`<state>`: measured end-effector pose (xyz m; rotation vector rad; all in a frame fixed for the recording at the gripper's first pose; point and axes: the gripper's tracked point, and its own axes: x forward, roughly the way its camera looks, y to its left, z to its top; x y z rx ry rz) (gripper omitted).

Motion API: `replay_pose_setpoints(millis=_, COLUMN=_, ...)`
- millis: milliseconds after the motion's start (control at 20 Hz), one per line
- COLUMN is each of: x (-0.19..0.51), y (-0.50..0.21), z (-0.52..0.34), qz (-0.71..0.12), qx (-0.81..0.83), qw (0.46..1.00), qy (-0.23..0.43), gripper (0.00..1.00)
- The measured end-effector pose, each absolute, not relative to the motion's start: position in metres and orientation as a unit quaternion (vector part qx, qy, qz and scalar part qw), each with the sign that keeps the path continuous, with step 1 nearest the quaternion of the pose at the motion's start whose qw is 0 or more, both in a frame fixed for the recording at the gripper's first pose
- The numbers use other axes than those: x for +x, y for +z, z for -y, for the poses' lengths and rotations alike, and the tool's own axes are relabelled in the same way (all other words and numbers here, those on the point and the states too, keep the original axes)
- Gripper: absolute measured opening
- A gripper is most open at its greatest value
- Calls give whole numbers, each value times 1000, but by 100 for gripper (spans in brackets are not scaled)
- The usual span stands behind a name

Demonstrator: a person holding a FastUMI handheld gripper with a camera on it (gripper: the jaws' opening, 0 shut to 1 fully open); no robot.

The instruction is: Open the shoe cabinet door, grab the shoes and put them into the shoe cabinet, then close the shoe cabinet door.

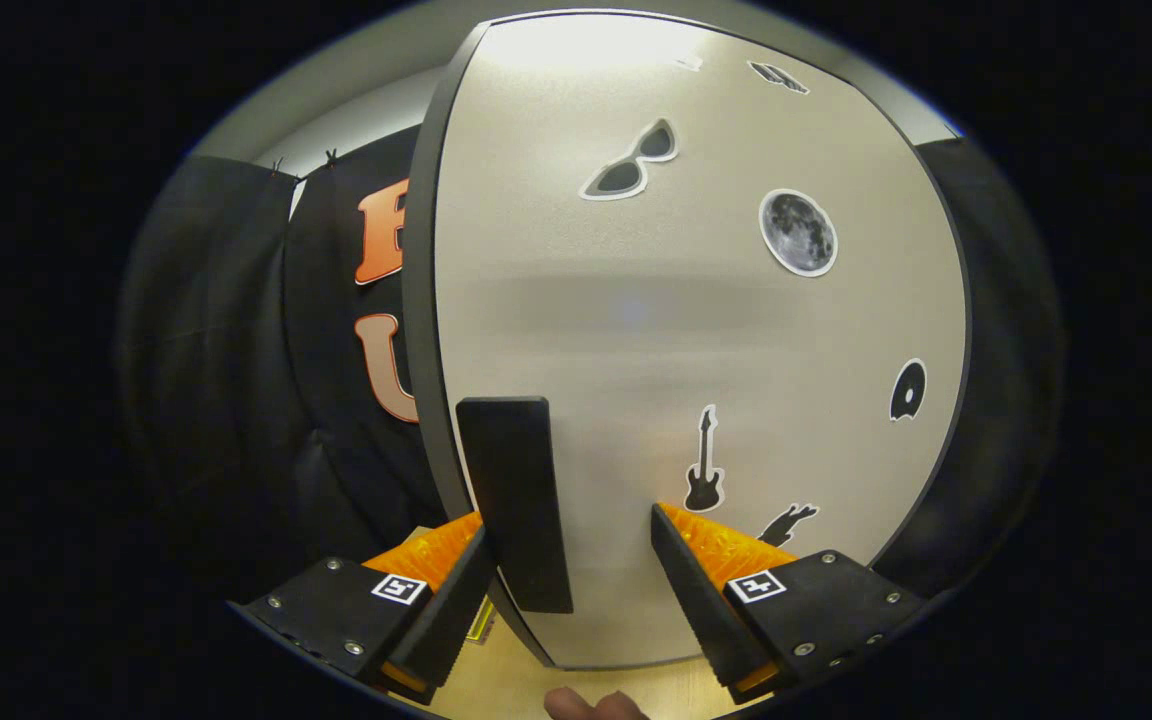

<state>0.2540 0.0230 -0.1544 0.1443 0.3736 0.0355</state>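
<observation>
The shoe cabinet door (pixel 696 330) stands close in front of me, pale grey with a dark edge and several black stickers on it. A black upright handle (pixel 516 500) is fixed near the door's left edge. My gripper (pixel 568 522) is open, with its fingers on either side of the handle. The left finger (pixel 451 590) sits right beside the handle, while the right finger (pixel 696 580) stands a clear gap away from it. Nothing is pressed between the fingers. I cannot tell whether the door is shut or ajar.
Black cloth (pixel 236 400) hangs to the left of the cabinet and also to its right. A light wooden surface (pixel 496 685) lies below the door. A person's fingertip (pixel 591 705) pokes in just under the fingers.
</observation>
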Motion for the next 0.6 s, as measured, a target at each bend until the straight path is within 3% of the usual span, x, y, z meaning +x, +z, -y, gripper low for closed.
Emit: replay_pose_setpoints(millis=600, x=146, y=-84, z=11, qz=-136, qx=34, qw=990, qy=-18, gripper=94)
